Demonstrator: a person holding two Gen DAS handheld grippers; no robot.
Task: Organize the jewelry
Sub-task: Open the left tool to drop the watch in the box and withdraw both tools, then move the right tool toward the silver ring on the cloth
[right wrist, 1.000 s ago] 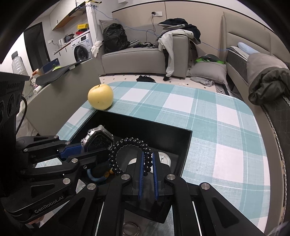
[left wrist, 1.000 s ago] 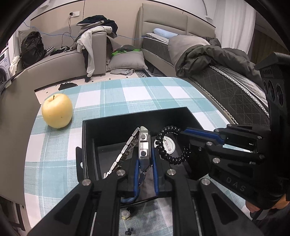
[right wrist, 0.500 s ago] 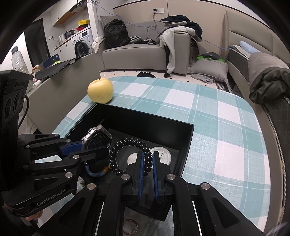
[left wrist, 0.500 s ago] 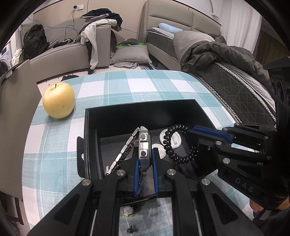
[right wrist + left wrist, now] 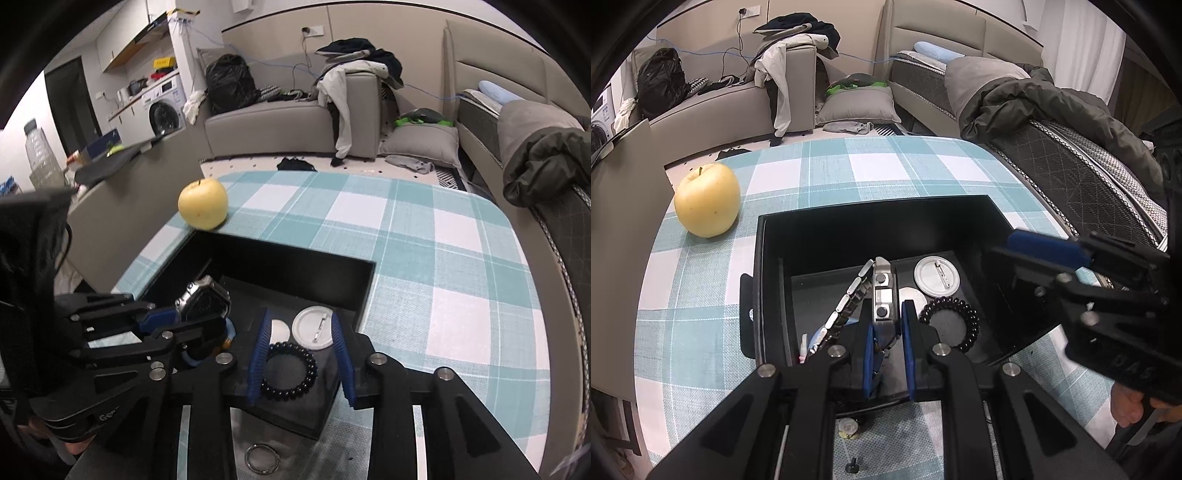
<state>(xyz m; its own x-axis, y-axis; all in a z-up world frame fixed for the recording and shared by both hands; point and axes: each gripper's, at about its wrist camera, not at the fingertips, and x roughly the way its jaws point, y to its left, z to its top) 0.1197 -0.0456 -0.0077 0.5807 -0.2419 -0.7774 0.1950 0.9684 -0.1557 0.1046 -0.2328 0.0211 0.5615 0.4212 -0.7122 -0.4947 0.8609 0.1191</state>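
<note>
An open black box (image 5: 871, 221) sits on the checked tablecloth. My left gripper (image 5: 886, 317) is shut on a silver watch (image 5: 884, 291), holding it upright over the box with its metal band hanging to the left. In the right wrist view the watch (image 5: 205, 302) shows at the left. My right gripper (image 5: 299, 321) is over the box's near right part and its jaws are opening. A black bead bracelet (image 5: 312, 369) lies flat on the box floor between its blue pads, which do not touch it. The bracelet (image 5: 948, 301) also shows right of the watch.
A white round pin badge (image 5: 314, 326) lies in the box beyond the bracelet. A yellow apple (image 5: 707, 205) stands on the cloth left of the box. A metal ring (image 5: 262, 458) and small loose parts (image 5: 848, 428) lie on the cloth near the front.
The right gripper's jaws have parted and the bead bracelet, held up before, now lies on the box floor. The left gripper still holds the watch in about the same place.
</note>
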